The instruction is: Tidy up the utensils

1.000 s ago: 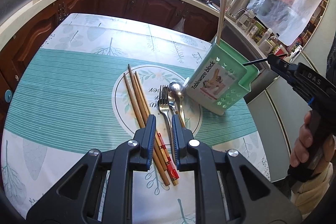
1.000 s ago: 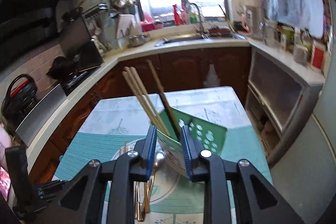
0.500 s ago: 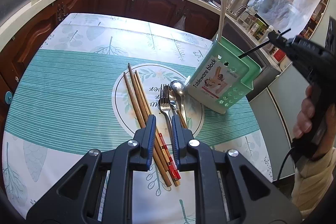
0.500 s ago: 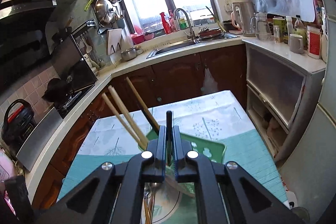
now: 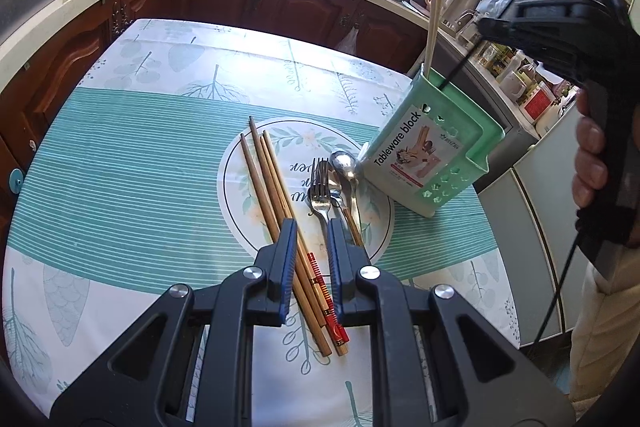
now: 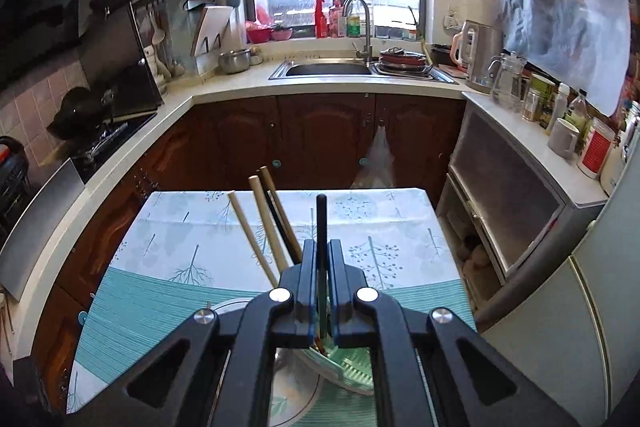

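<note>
Right gripper [image 6: 320, 259] clamped on thin black chopstick [image 6: 321, 223], tip in green plastic holder [image 5: 430, 151] below. Stiff, light, slippery: grip mid-shaft. Left gripper [image 5: 312, 231] slightly open, empty, over wooden chopsticks [image 5: 276, 203] on bench.

Right wrist view: the green holder [image 6: 352, 367] is mostly hidden behind the right gripper [image 6: 321, 263], so can't tell which compartment the black chopstick [image 6: 321, 223] or the wooden chopsticks [image 6: 264, 227] stand in. Left wrist view: lower ends of the loose chopsticks [image 5: 276, 195] and the fork [image 5: 320, 195] handle are covered by the left gripper [image 5: 311, 231]. The person's hand [image 5: 590, 163] is cut off at the right edge, and jars on the counter [image 5: 516, 83] are too small & blurred to ID.
</note>
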{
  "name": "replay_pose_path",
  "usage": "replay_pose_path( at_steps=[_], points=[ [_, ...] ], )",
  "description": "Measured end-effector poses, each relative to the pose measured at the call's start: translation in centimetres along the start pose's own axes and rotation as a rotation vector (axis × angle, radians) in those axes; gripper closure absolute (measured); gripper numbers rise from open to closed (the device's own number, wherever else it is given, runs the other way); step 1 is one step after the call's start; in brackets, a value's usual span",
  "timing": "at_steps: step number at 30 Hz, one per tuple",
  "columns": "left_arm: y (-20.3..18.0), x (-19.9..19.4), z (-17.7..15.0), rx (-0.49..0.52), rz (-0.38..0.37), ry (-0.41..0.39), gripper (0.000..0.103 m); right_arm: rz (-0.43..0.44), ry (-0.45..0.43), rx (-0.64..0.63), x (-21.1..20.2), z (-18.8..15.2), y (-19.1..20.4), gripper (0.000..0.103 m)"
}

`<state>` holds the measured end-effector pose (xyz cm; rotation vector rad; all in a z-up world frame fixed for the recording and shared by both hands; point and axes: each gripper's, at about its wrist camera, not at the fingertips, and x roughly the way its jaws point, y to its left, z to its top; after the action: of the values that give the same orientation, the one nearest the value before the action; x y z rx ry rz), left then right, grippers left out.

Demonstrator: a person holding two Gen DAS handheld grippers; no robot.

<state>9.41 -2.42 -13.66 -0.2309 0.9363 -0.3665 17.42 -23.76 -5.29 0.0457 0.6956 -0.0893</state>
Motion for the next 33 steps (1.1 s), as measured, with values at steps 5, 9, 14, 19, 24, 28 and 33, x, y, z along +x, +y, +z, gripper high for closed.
replay_pose_path(
  at_steps=[5, 9, 14, 19, 24, 28, 33],
  points=[
    [0.3, -0.2, 0.0, -0.008, 0.007, -0.008, 0.091, 0.076, 0.049, 0.058, 2.0, 0.3, 0.1, 0.095],
    [0.9, 0.0, 0.1, -0.033, 0.013, 0.000, 0.091, 0.127, -0.006, 0.065, 0.8, 0.3, 0.4, 0.074],
    [1.5, 0.4, 0.2, -0.057, 0.020, 0.011, 0.091, 0.188, -0.062, 0.023, -1.2, 0.1, 1.5, 0.072],
    [1.5, 0.5, 0.2, -0.062, 0.024, 0.012, 0.091, 0.272, -0.108, -0.008, -3.1, -0.3, 2.5, 0.072],
    [1.5, 0.5, 0.1, -0.063, 0.024, 0.012, 0.091, 0.339, -0.163, 0.034, -4.9, -0.4, 1.6, 0.072],
    [1.5, 0.5, 0.1, -0.066, 0.023, 0.015, 0.091, 0.331, -0.210, 0.068, -6.1, -0.7, 0.6, 0.072],
    [1.4, 0.4, 0.0, -0.063, 0.023, 0.015, 0.091, 0.373, -0.216, 0.105, -6.8, -1.1, -0.4, 0.072]
  ],
)
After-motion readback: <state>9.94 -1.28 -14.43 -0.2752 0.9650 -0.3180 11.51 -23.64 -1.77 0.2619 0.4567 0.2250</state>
